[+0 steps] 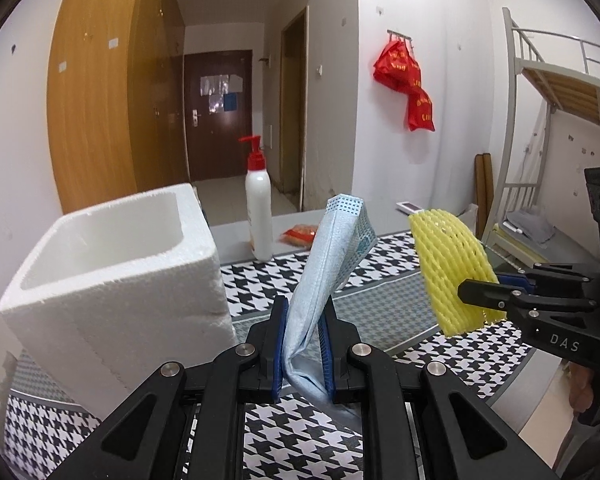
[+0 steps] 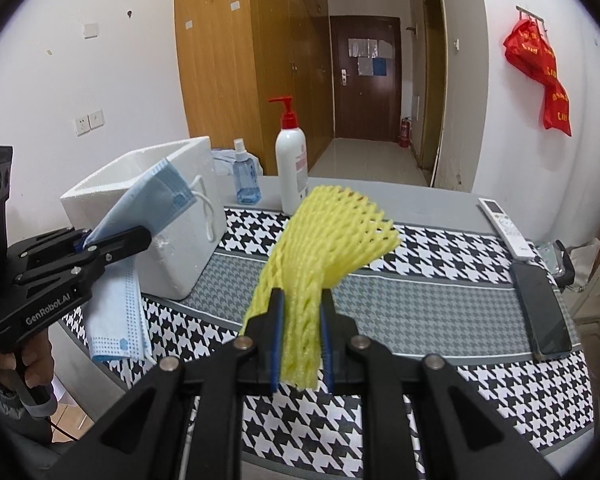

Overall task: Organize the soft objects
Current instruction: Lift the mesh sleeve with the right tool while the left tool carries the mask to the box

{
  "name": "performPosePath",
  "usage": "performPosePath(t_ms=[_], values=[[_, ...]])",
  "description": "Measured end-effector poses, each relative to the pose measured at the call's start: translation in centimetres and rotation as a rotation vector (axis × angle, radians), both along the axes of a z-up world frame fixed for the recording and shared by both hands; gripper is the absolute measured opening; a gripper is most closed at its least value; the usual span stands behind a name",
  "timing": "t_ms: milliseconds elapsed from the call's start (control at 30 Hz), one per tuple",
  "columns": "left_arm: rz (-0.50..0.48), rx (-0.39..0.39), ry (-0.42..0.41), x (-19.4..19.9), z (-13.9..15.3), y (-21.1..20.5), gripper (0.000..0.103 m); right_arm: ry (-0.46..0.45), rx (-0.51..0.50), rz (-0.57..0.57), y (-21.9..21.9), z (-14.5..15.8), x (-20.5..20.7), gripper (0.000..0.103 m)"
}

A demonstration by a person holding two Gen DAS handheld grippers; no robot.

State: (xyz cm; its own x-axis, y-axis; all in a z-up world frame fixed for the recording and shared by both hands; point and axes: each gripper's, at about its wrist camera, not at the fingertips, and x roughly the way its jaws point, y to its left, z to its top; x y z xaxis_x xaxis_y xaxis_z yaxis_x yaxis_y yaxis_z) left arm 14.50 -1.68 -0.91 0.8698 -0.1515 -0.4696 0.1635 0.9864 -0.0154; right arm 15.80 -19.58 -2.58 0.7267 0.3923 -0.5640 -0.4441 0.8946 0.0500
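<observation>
Grippers first: left gripper [image 1: 304,332] clamped on a folded pale-blue pleated face mask [image 1: 332,248], blue pads pinching its lower fold so the rest stands up clear of the table. Right gripper [image 2: 302,332] clamped on a yellow foam fruit-net sleeve [image 2: 320,236], squashed flat between the pads, top fanning out. Both held off the black-and-white houndstooth tablecloth [image 2: 420,240], likely for carrying to the open white styrofoam box [image 1: 112,264], just left of the mask and looking like the drop target. Box looks empty from here. Farther back: white pump bottle with red top [image 1: 259,204], blue spray bottle [image 2: 246,180], well apart from both loads.
</observation>
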Motion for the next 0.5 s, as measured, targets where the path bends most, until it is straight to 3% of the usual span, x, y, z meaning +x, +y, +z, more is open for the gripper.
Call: performPosePath(t_ms=[500], values=[[0.033,0.007,-0.059,-1.1,1.4,0.8,0.016,-0.057,0.017,0.025,0.5,1.8,-0.5,0.019]])
